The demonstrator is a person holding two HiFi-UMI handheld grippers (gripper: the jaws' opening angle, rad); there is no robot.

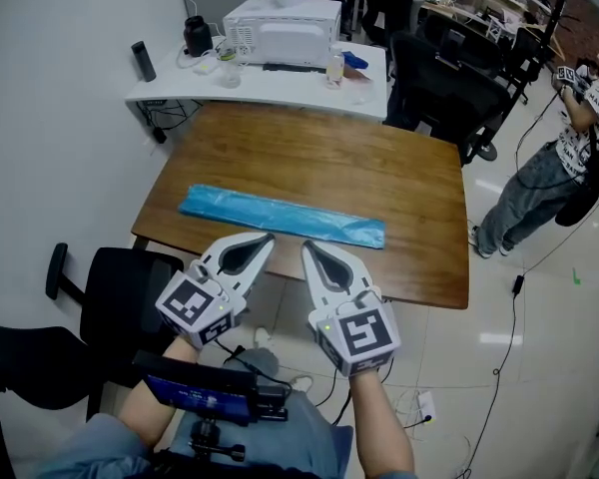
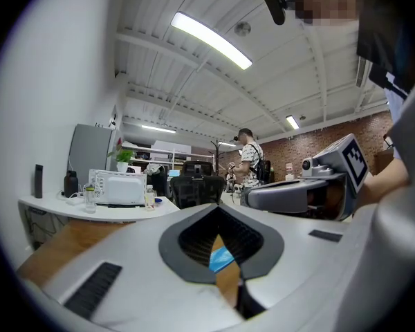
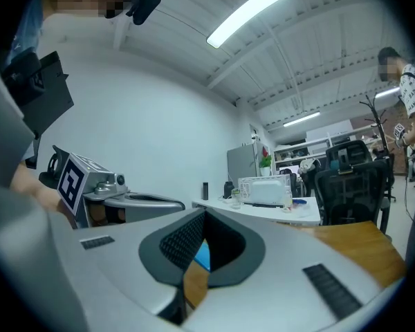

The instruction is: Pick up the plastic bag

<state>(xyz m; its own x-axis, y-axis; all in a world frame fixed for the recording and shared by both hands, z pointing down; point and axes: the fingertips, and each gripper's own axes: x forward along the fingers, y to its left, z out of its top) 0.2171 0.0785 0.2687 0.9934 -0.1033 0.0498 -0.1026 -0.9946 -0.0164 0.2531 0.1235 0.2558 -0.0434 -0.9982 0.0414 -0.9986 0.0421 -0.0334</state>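
A long, flat-folded blue plastic bag [image 1: 280,216] lies across the near half of the wooden table [image 1: 379,168]. Both grippers hover side by side at the table's front edge, pointing at the bag and just short of it. My left gripper [image 1: 269,238] is shut with nothing held. Beside it, my right gripper [image 1: 305,245] is shut and empty too. In the left gripper view the closed jaws [image 2: 218,206] frame a sliver of the blue bag [image 2: 221,258]. Through the right gripper's [image 3: 203,213] closed jaws the bag [image 3: 203,256] also shows.
A white desk [image 1: 170,86] behind the table carries a white microwave-like box [image 1: 283,28], bottles and a black flask. Black office chairs [image 1: 444,83] stand at the back right, another black chair [image 1: 120,287] at my left. A person [image 1: 569,138] stands far right.
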